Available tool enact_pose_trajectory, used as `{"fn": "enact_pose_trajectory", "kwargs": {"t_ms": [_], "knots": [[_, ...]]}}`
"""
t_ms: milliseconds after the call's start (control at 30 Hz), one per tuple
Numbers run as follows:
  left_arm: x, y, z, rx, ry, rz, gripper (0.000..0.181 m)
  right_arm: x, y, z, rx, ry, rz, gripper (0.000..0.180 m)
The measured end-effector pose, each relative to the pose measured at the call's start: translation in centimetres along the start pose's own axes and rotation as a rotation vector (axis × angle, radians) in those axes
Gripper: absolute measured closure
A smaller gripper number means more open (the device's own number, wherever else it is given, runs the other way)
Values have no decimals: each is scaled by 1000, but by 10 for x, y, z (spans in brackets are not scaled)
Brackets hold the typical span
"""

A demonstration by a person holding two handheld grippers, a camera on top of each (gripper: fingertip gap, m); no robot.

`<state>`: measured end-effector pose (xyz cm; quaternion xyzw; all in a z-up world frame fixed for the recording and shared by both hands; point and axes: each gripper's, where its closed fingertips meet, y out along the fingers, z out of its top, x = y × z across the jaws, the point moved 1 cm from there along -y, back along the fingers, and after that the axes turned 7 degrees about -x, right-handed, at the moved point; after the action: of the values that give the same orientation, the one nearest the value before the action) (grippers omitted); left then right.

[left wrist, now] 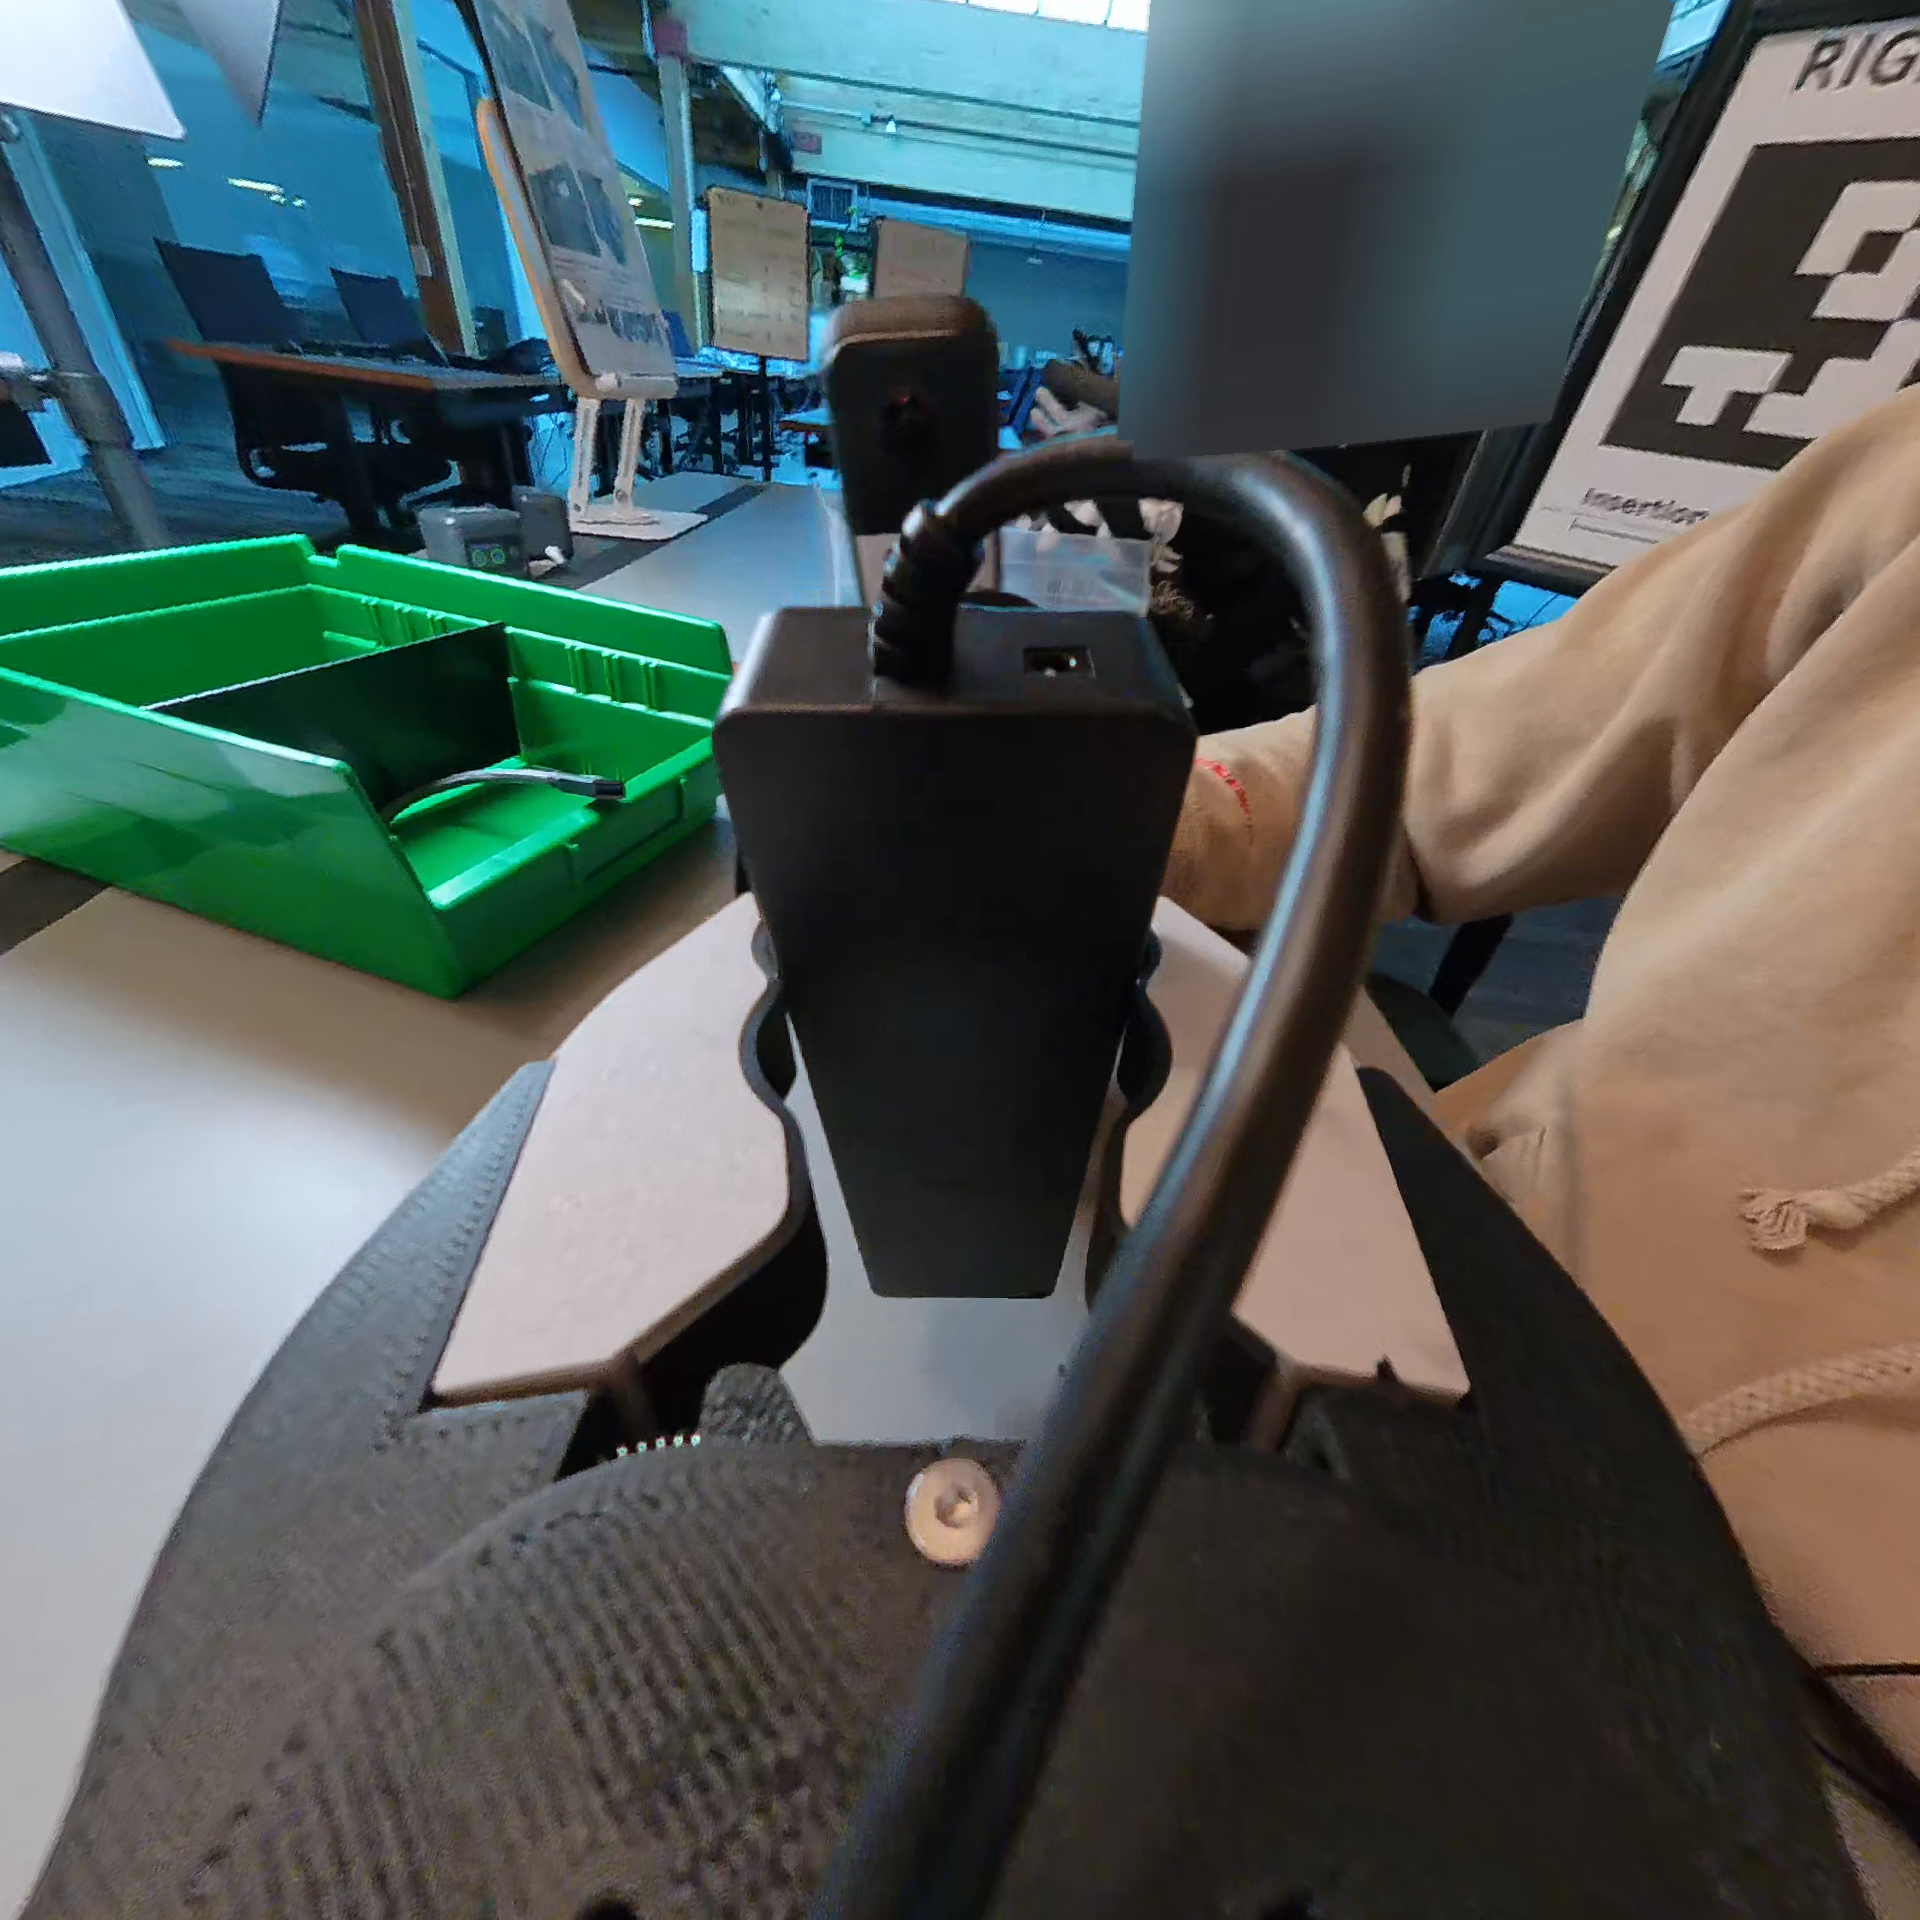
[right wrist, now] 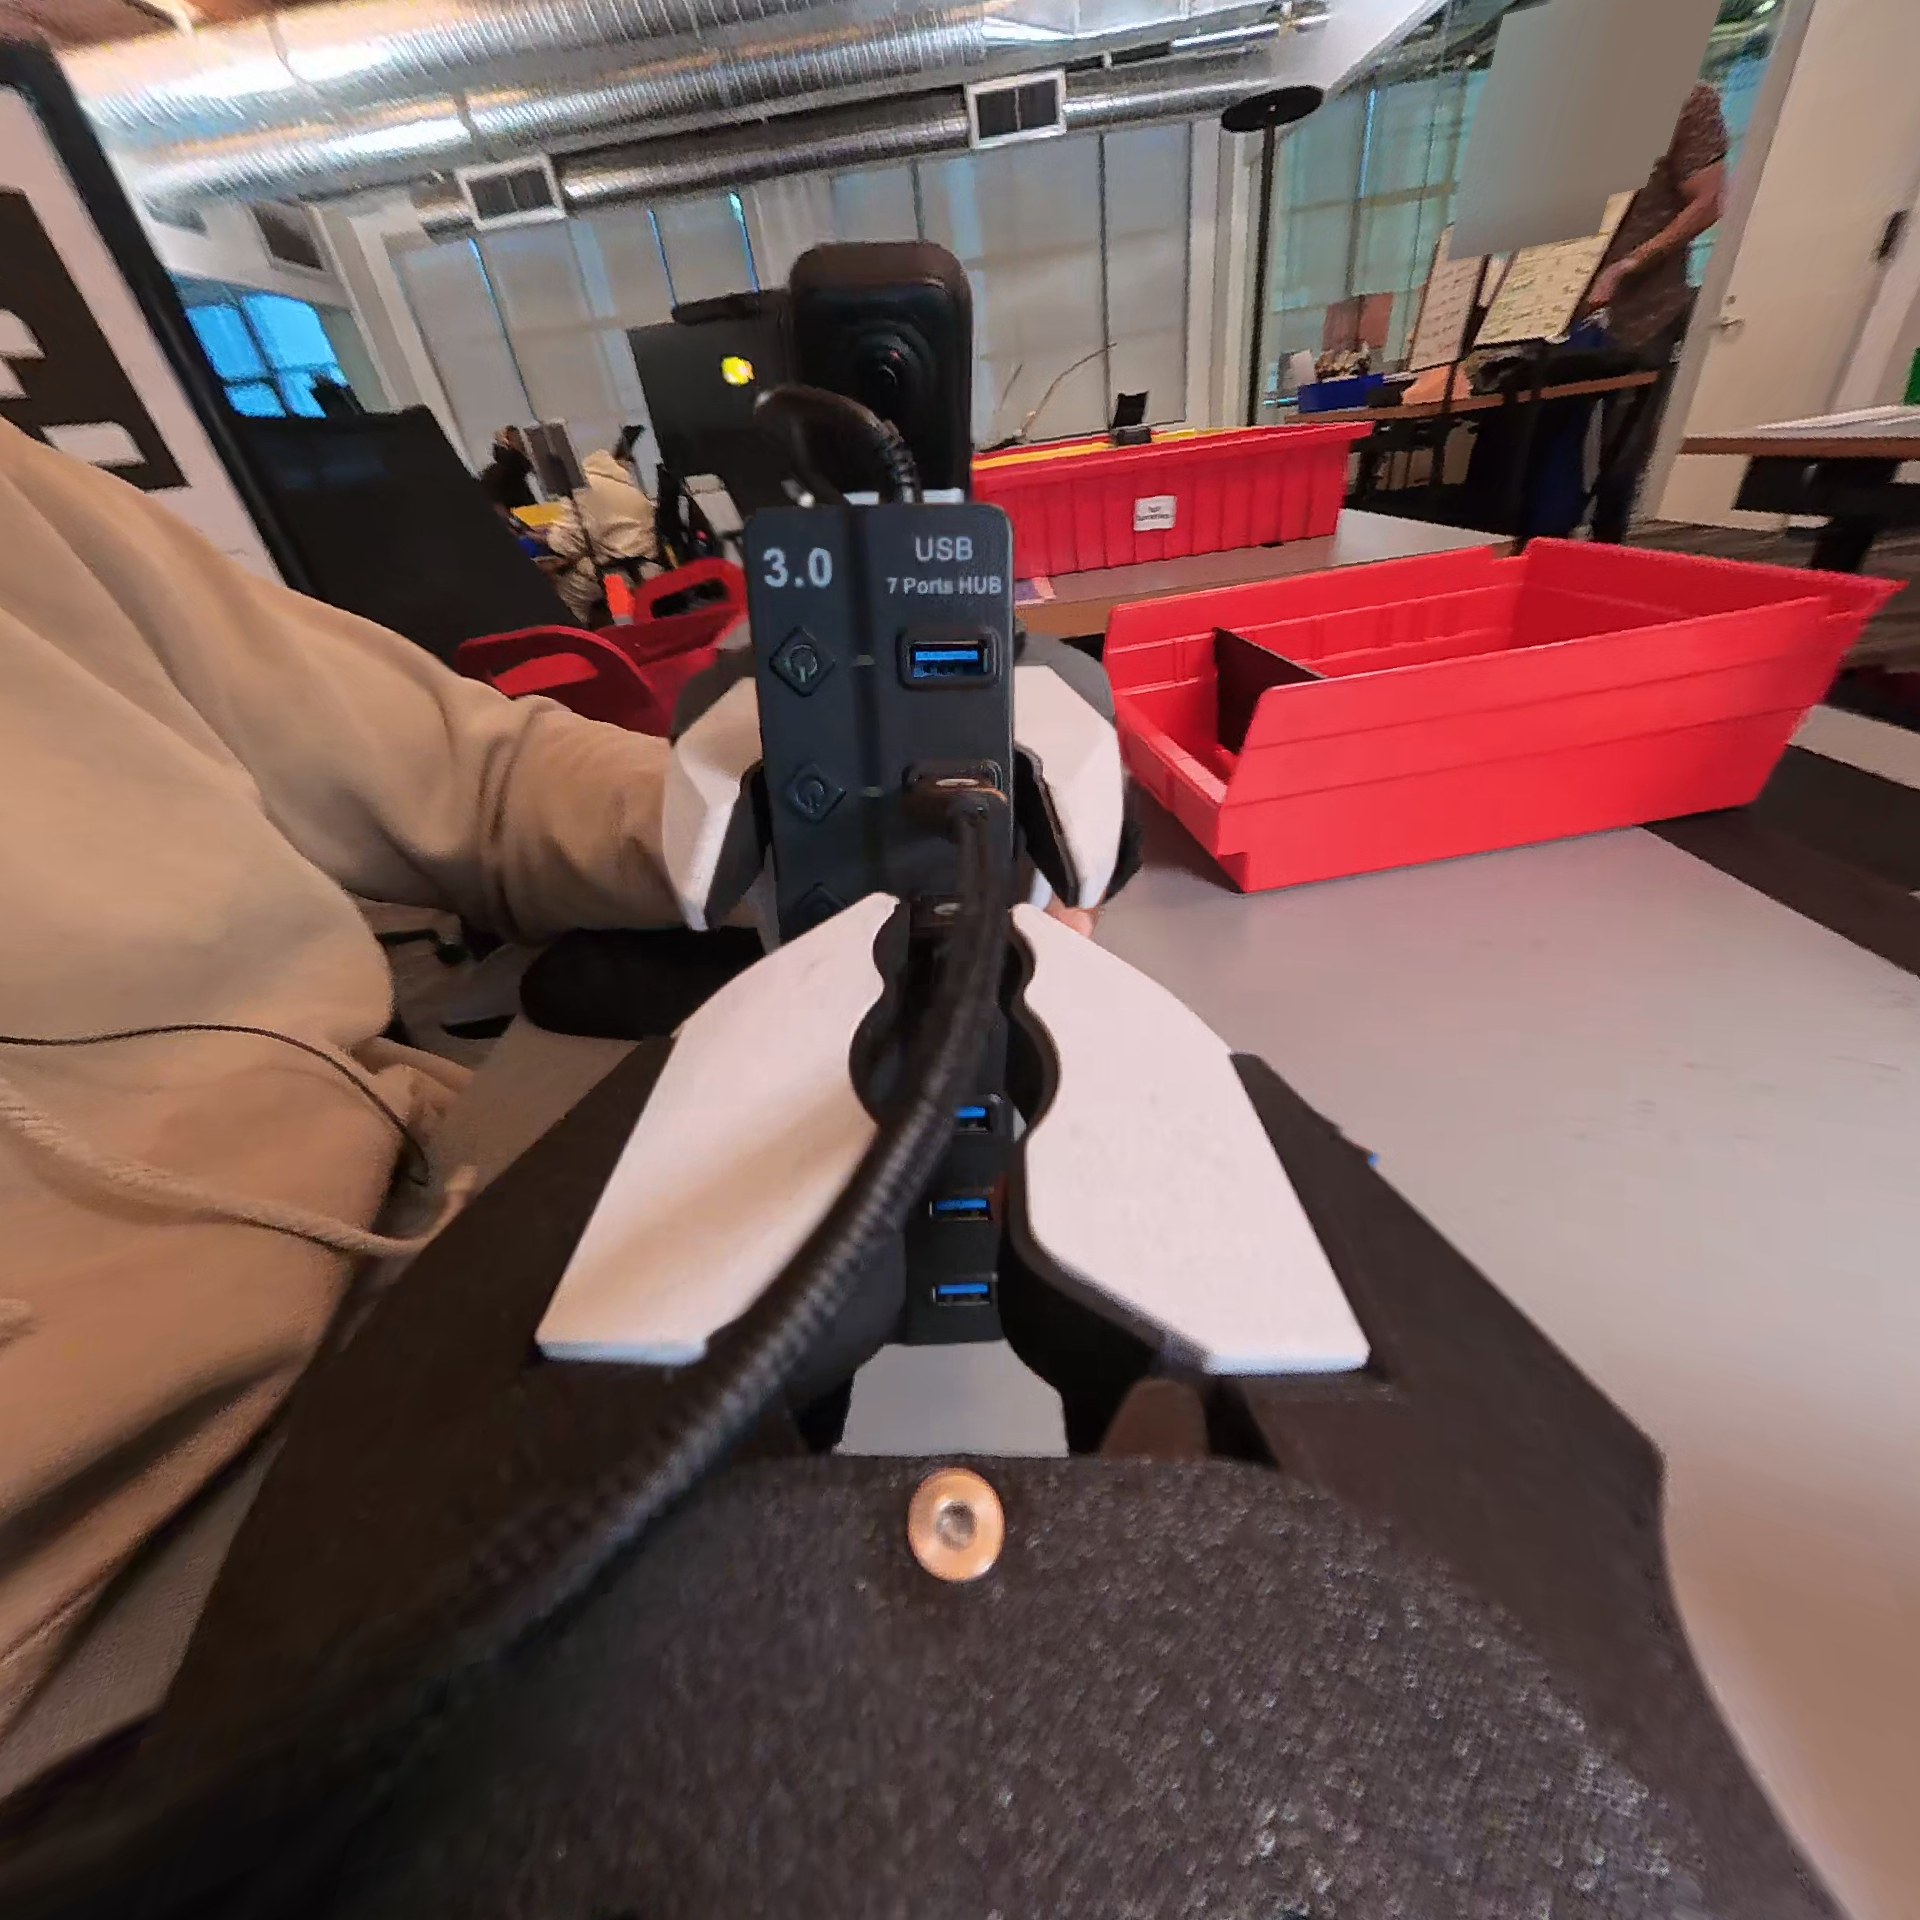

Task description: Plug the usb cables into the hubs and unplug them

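My left gripper (left wrist: 951,935) is shut on a black USB hub (left wrist: 951,883) and holds it upright above the table. The hub's own black cord (left wrist: 1335,727) loops off its top end. In the right wrist view the hub (right wrist: 821,582) faces me, with the left gripper's white fingers (right wrist: 707,790) on its sides. A braided USB cable (right wrist: 914,1143) has its plug (right wrist: 951,795) in the second port from the top. My right gripper (right wrist: 951,920) is closed around this cable just below the plug. Blue empty ports show lower down.
A green bin (left wrist: 260,862) with a loose cable (left wrist: 520,779) stands on the table to the left. A red bin (right wrist: 1507,727) with a black divider stands to the right, another red bin (right wrist: 1143,499) behind it. A person's beige sleeve (right wrist: 312,675) is close by.
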<state>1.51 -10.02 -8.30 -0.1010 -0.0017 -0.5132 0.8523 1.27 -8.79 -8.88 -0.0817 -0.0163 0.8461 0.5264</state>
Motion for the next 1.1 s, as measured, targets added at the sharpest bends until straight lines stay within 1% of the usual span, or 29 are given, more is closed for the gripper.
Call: {"fn": "enact_pose_trajectory", "kwargs": {"t_ms": [167, 233, 333, 433, 533, 567, 633, 700, 733, 767, 900, 1033, 1100], "knots": [[-2, -2, 4, -27, 4, 34, 122, 0, -4, 12, 43, -58, -42, 164], [-3, -3, 5, -40, 6, 45, 125, 0, -8, 14, 16, -71, -30, 164], [-2, -1, 5, -49, 0, 40, 125, -1, -9, 14, -35, -109, -29, 165], [-1, -1, 9, -31, -19, 42, 125, -2, -10, 17, -12, -96, -24, 165], [-5, -1, 11, -23, -38, 71, 125, 1, -11, 19, 7, -108, -54, 165], [-8, -3, 11, -19, -46, 97, 125, 3, -14, 22, 30, -116, -75, 164], [-26, -16, 9, -17, -73, 182, 125, 11, -39, 45, 151, -90, -106, 164], [-42, -34, 8, 1, -117, 209, 125, 25, -65, 54, 135, -99, -176, 164], [-46, -40, 10, 22, -128, 210, 125, 35, -75, 52, 85, -88, -226, 164], [-47, -44, 11, 41, -135, 212, 125, 49, -87, 48, 17, -92, -311, 164], [-43, -43, 15, 75, -147, 184, 125, 105, -137, 29, -349, -149, -654, 164], [-42, -39, 8, 77, -180, 161, 125, 148, -173, 32, -636, -159, -805, 164], [-41, -38, 6, 80, -189, 150, 125, 173, -190, 35, -801, -211, -888, 164]]}}
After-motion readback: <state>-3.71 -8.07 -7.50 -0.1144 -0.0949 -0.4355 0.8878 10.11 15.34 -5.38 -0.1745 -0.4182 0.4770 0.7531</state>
